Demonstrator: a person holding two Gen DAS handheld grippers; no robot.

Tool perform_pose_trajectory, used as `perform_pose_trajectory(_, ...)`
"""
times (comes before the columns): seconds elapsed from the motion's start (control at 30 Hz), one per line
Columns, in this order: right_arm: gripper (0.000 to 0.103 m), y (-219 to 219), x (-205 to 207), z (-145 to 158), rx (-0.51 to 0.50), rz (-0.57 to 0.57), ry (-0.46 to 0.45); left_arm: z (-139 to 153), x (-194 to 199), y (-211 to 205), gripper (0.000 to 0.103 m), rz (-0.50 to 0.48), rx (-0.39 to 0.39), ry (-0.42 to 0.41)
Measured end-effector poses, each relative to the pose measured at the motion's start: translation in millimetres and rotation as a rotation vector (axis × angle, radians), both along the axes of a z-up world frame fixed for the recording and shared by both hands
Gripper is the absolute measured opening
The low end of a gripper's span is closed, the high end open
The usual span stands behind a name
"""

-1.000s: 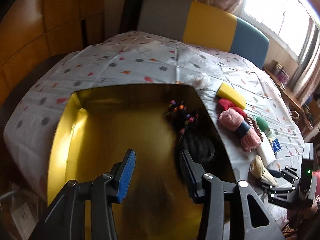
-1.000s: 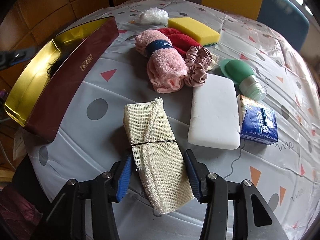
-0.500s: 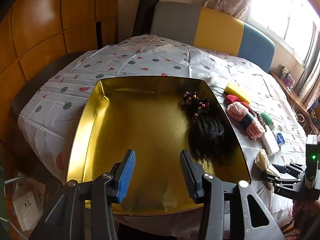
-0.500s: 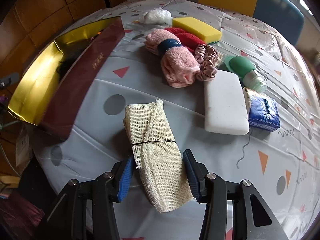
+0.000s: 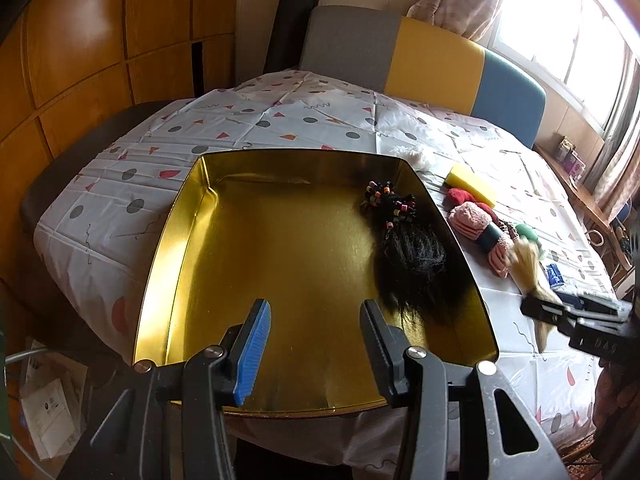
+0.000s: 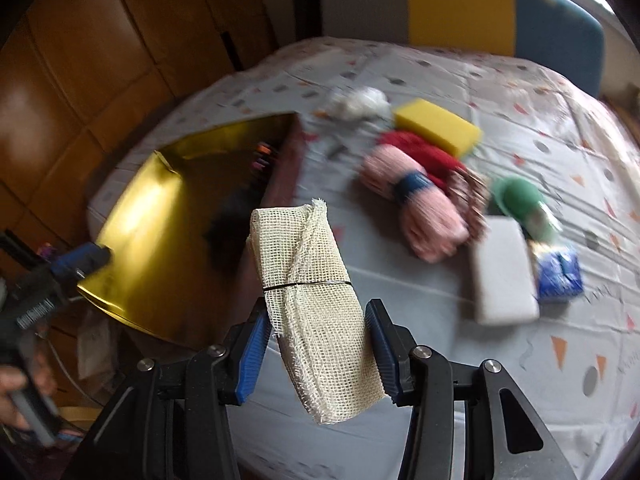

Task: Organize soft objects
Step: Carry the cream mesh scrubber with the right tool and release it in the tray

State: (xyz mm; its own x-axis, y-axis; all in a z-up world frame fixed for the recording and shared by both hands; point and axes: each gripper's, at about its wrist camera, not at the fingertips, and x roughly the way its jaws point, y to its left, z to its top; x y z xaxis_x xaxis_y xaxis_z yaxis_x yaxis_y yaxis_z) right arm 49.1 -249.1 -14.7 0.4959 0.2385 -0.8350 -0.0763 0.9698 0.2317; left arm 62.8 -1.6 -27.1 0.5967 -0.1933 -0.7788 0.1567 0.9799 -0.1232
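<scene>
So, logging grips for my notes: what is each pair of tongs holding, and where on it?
Right tongs: the rolled mesh cloth, clamped across its lower half, below the band. Left tongs: nothing.

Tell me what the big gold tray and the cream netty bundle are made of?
The big gold tray looks like shiny metal, since it mirrors the light. The cream netty bundle looks like coarse open-weave cloth, with visible mesh holes and frayed edges.
</scene>
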Motion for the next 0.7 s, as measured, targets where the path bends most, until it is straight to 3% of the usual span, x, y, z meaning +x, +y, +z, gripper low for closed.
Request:
perform_pose_trajectory(0.3,0.049,75,39,18,0.038,0.116,-0.025,-1,2,7,0.047,0.014,-0.001,0.001)
perform_pose_trajectory(0.7,0.051,133,121,-12,-0.026,0.092,0.048,-4,6,19,0.047,0.046,-0.008,0.012)
